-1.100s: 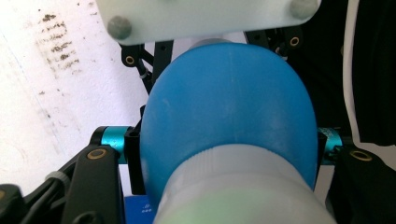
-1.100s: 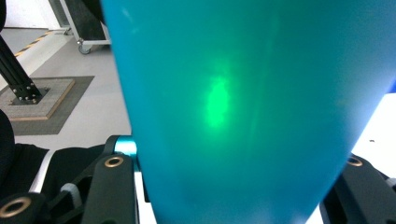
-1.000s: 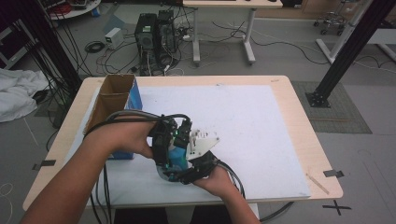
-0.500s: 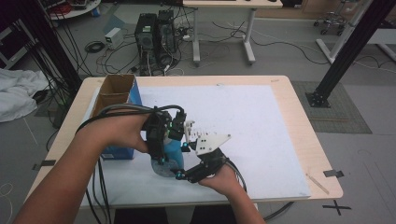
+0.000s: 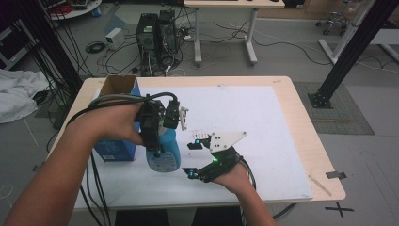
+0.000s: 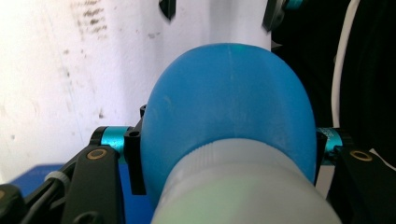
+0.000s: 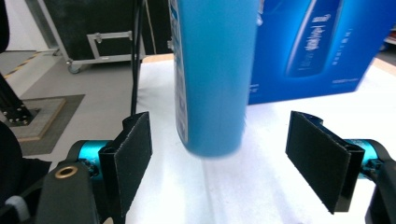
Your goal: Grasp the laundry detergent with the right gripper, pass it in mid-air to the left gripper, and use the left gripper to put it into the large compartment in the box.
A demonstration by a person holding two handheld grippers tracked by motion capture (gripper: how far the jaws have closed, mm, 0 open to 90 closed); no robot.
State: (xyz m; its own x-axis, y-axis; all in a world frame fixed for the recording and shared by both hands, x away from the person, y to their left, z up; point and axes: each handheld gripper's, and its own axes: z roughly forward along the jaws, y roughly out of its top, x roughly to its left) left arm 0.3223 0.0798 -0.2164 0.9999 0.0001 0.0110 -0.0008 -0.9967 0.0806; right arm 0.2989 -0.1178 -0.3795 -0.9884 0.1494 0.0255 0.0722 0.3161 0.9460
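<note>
**Bottle lifted away, right side lets go**

Cables and computer towers crowd the floor beyond our table (image 5: pixel 301 117), which carries a white sheet and a blue box (image 5: pixel 115 120). We now hold the blue bottle (image 5: pixel 164 153) in the left hand-held gripper (image 5: pixel 155 129) alone, jaws closed on its shoulder just below the cap. A second ago both tools met at it; now the right hand-held gripper (image 5: pixel 197 157) has drawn back, jaws wide and empty. We judge the handover done: the bottle hangs just above the sheet, beside the box.
</note>
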